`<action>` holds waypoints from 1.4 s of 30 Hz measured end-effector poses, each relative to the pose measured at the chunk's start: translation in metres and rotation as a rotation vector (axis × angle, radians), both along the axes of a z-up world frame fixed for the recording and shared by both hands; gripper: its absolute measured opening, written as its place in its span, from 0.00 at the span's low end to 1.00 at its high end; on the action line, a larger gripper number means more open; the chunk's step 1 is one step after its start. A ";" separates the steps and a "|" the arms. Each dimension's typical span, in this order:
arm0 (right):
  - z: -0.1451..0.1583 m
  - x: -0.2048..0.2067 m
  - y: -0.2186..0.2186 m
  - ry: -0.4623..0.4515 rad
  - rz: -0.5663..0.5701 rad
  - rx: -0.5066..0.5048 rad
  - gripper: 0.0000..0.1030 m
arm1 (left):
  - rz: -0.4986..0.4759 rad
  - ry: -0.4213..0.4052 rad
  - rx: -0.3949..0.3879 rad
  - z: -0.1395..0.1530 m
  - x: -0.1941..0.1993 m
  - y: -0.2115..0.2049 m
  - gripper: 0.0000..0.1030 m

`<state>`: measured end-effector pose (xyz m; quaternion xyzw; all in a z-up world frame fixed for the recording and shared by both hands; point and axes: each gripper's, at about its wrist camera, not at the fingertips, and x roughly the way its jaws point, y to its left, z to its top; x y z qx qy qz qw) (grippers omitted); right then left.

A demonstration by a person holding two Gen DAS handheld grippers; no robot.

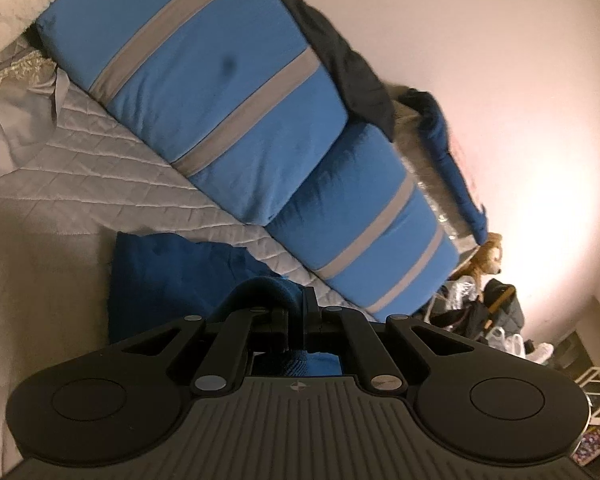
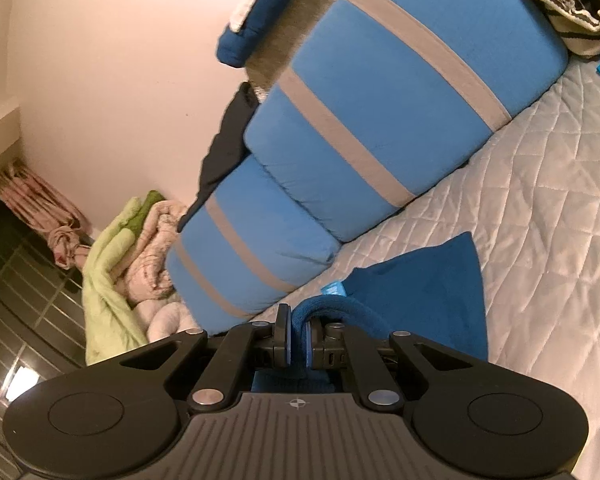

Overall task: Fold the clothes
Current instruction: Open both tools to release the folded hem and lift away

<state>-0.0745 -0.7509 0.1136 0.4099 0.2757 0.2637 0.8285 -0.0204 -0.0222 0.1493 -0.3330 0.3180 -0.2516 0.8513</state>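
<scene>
A dark blue fleece garment (image 1: 160,280) hangs over the quilted bed. My left gripper (image 1: 298,320) is shut on one bunched edge of it, the cloth bulging over the fingers. In the right wrist view the same blue garment (image 2: 428,300) drapes to the right, with a small light blue label near its edge. My right gripper (image 2: 298,336) is shut on another rolled edge of it, pinched between the blue pads. Both views are strongly tilted.
A grey quilted bedspread (image 1: 100,184) covers the bed. Two blue cushions with grey stripes (image 1: 220,92) lean on the pink wall, dark clothes (image 1: 348,68) on top. A green and beige blanket pile (image 2: 132,248) lies at the bed's end. A plush toy (image 1: 488,256) and bags stand beside it.
</scene>
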 end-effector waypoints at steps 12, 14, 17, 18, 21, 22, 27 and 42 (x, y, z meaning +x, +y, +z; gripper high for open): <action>-0.047 0.077 0.013 0.108 -0.033 -0.068 0.08 | 0.041 0.133 0.061 -0.050 0.071 -0.007 0.06; -0.055 0.089 0.015 0.125 -0.034 -0.084 0.08 | 0.046 0.154 0.067 -0.059 0.080 -0.008 0.06; -0.065 0.107 0.017 0.140 -0.032 -0.110 0.08 | 0.055 0.164 0.076 -0.069 0.091 -0.009 0.06; -0.067 0.112 0.016 0.144 -0.032 -0.109 0.08 | 0.062 0.168 0.076 -0.072 0.095 -0.009 0.06; -0.077 0.126 0.018 0.161 -0.039 -0.118 0.09 | 0.080 0.188 0.076 -0.083 0.106 -0.011 0.07; -0.080 0.131 0.020 0.167 -0.041 -0.124 0.10 | 0.086 0.196 0.077 -0.087 0.109 -0.011 0.07; -0.100 0.146 0.027 0.253 -0.049 -0.177 0.64 | 0.103 0.262 0.087 -0.104 0.118 -0.013 0.29; -0.091 0.102 0.027 0.293 0.060 -0.153 0.68 | -0.015 0.327 0.107 -0.106 0.085 -0.009 0.41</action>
